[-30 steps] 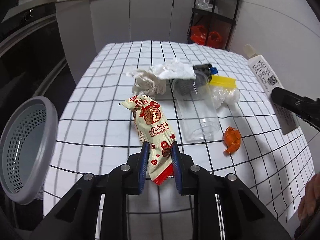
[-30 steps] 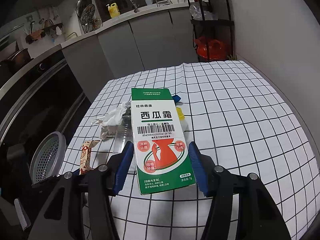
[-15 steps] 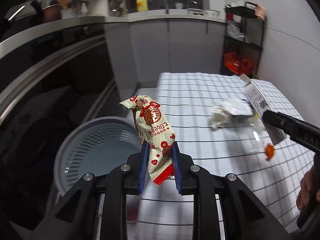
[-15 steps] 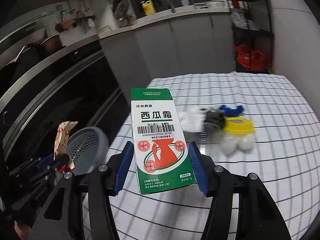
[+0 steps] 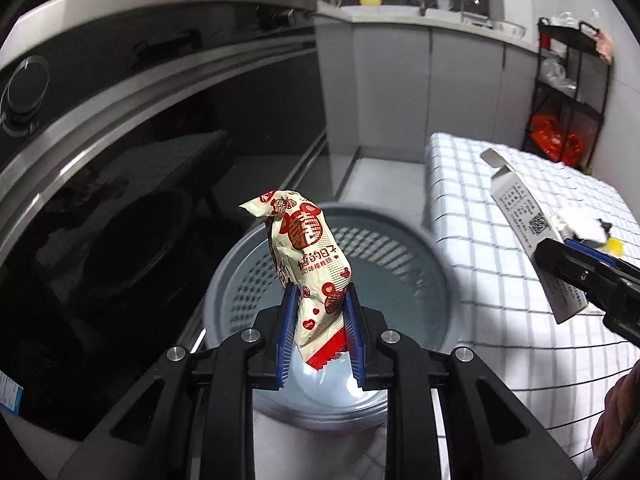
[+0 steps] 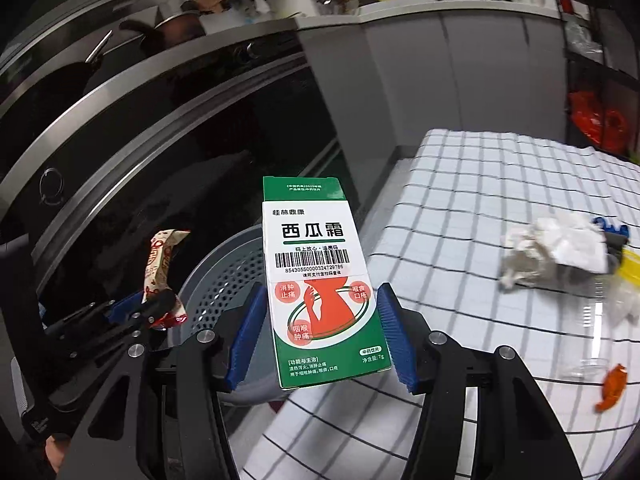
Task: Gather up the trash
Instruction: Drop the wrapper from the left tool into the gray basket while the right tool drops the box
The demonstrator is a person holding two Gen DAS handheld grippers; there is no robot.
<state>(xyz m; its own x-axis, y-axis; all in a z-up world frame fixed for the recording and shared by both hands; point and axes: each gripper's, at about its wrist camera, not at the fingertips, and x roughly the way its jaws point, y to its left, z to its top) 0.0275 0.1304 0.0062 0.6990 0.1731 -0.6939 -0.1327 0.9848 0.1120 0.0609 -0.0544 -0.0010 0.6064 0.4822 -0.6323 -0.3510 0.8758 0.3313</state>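
Note:
My left gripper (image 5: 320, 332) is shut on a cream and red snack wrapper (image 5: 306, 264) and holds it above the grey perforated bin (image 5: 404, 256) beside the table. My right gripper (image 6: 322, 340) is shut on a green and white medicine box (image 6: 320, 280), held over the table's left edge next to the bin (image 6: 224, 280). The wrapper (image 6: 160, 264) and the left gripper (image 6: 136, 312) show at the left of the right wrist view. The box (image 5: 532, 236) shows at the right of the left wrist view.
On the checked tablecloth (image 6: 460, 208) lie crumpled white tissue (image 6: 552, 248), a clear plastic cup (image 6: 596, 320), an orange scrap (image 6: 612, 386) and a yellow-lidded item (image 6: 630, 266). A dark oven front (image 5: 120, 160) stands left of the bin. A black shelf rack (image 5: 568, 92) stands behind the table.
Both grippers have swung left from over the table toward the bin, each keeping its hold. The wrapper now hangs over the bin's opening.

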